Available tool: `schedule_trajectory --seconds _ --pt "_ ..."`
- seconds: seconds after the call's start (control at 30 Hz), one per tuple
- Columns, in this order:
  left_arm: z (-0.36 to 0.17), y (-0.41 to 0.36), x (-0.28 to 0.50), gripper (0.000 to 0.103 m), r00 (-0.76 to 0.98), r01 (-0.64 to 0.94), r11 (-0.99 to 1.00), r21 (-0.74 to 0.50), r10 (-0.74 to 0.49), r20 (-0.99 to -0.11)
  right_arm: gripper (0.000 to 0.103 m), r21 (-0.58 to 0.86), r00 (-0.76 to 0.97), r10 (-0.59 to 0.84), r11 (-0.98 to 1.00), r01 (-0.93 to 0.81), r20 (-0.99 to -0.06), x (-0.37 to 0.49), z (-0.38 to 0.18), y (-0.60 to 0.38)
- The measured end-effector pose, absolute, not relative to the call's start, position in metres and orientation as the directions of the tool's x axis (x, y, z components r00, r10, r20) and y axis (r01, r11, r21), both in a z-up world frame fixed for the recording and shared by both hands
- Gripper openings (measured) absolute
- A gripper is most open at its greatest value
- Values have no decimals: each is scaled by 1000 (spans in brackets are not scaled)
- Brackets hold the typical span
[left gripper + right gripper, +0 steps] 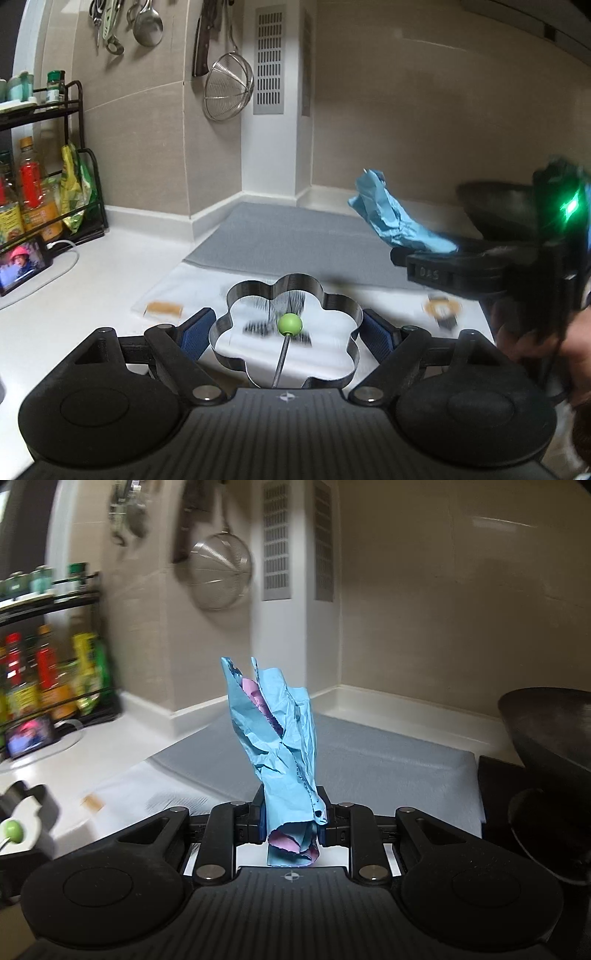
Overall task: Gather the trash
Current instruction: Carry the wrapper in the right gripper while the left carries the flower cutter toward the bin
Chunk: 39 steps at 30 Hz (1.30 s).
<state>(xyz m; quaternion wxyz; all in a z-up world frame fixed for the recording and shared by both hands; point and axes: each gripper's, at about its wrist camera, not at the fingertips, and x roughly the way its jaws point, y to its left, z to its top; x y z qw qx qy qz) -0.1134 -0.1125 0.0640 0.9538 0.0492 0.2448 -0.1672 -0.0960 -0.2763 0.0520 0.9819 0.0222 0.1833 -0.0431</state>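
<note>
Left tool (289, 330): blue-padded fingers (195, 332) pinch a flower-shaped metal ring mould (284, 295) from both sides. A thin rod topped by a green ball (290, 324) rises inside the ring. Mould is held above the white counter (74, 295), not resting on it.

Right tool (291, 821): pressed tight on a crumpled wad of blue paper (280, 738), with pink paper showing inside the folds and at the bottom end. The wad stands upright between the fingers and sticks out well past them. From the left wrist view, the same blue paper (395, 218) pokes out of the right tool at the right edge, raised above the counter and tilted toward the back wall.

On the counter: a grey mat (295, 236) toward the corner, with a clear plastic sheet in front of it. A small tan scrap (164, 308) lies on the sheet to the left of the mould; a blurred round scrap (441, 310) lies to the right.

Background: dark wok (550, 734) at right, bottle rack (48, 184) at left, wire strainer (229, 88) hanging on the tiled wall, small lit screen (22, 264) leaning by the rack.
</note>
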Motion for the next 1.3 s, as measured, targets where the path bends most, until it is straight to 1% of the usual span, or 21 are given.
schedule_trajectory --seconds 0.2,0.37,0.53,0.73,0.93,1.3 --pt "48 -95 -176 87 823 310 949 60 -236 -516 25 20 919 12 1000 -4 -394 -163 39 -251" --pt "35 -75 -213 87 825 244 964 102 -151 -545 25 30 888 94 995 -91 -450 -202 20 -226" --pt "24 -52 -230 87 801 155 981 121 -53 -596 25 32 849 155 986 -161 -505 -221 2 -201" --pt "13 -27 -238 88 789 51 990 134 42 -613 25 10 811 201 972 -235 -550 -233 -13 -175" --pt "1 -10 -243 88 763 -9 990 139 96 -639 25 -30 780 218 957 -290 -587 -235 -24 -155" --pt "-14 0 -240 88 728 -32 991 129 112 -677 26 -46 760 215 951 -306 -613 -232 -29 -148"
